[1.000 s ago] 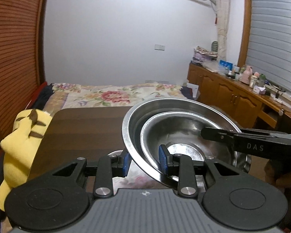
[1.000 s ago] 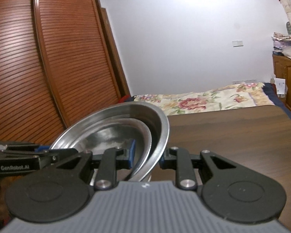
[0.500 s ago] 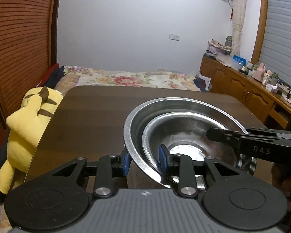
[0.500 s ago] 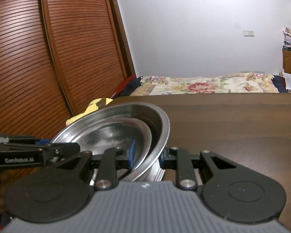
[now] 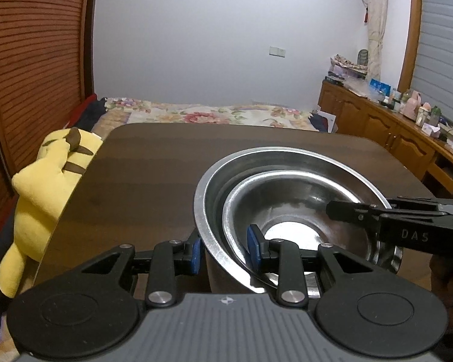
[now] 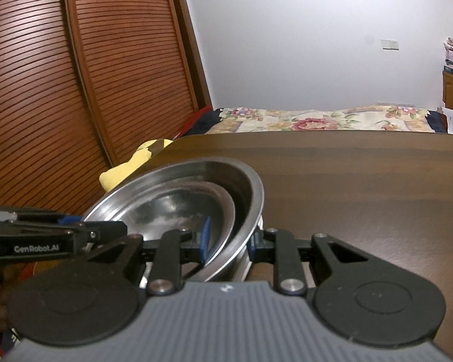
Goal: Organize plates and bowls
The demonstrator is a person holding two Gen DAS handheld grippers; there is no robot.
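Note:
A large steel bowl (image 5: pixel 214 181) holds a smaller steel bowl (image 5: pixel 290 199) nested inside it. My left gripper (image 5: pixel 225 249) is shut on the near-left rim of the stacked bowls. My right gripper (image 6: pixel 228 239) is shut on the opposite rim; in its view the large bowl (image 6: pixel 250 193) and the inner bowl (image 6: pixel 178 205) tilt up to the left. The right gripper also shows in the left wrist view (image 5: pixel 341 211), and the left gripper in the right wrist view (image 6: pixel 111 229). The bowls are just over the dark wooden table (image 5: pixel 148 175), near its front edge.
A yellow plush toy (image 5: pixel 45 181) lies off the table's left edge. A bed with a floral cover (image 5: pixel 214 114) stands behind the table. A slatted wooden wardrobe (image 6: pixel 75 75) is on the left and a wooden sideboard with bottles (image 5: pixel 401 132) on the right.
Both grippers have carried the stacked bowls downward and tilted forward; more of the table top shows now. Both grips are unchanged.

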